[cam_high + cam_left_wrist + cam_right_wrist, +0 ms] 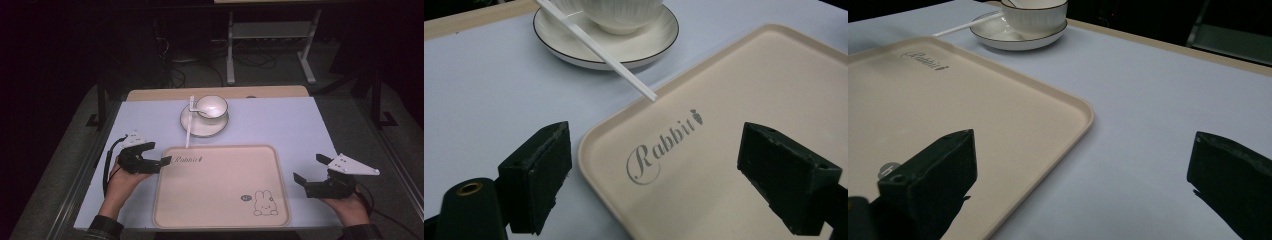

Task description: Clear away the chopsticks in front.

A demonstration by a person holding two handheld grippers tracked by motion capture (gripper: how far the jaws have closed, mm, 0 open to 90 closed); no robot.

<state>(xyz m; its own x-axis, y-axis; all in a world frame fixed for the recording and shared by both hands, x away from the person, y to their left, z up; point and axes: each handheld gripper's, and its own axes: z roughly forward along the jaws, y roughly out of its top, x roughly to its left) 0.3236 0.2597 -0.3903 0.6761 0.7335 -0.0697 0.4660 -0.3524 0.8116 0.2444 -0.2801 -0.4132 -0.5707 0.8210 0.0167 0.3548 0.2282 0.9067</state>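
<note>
With fingers spread wide and empty, the left gripper [159,155] straddles the beige rabbit tray's [220,220] near-left corner while the open, empty right gripper [311,169] waits beside its right edge, seemingly to lift it level from the tabletop [280,120].

- The bowl [624,15] is cut off by the left gripper view's top edge.
- The tray [998,115] runs off the right gripper view's left and bottom edges.
- The small round mark [245,197] beside the tray's rabbit is unreadable.

A beige tray [220,190] lies between the open left gripper [159,153] and right gripper [311,169].
</note>
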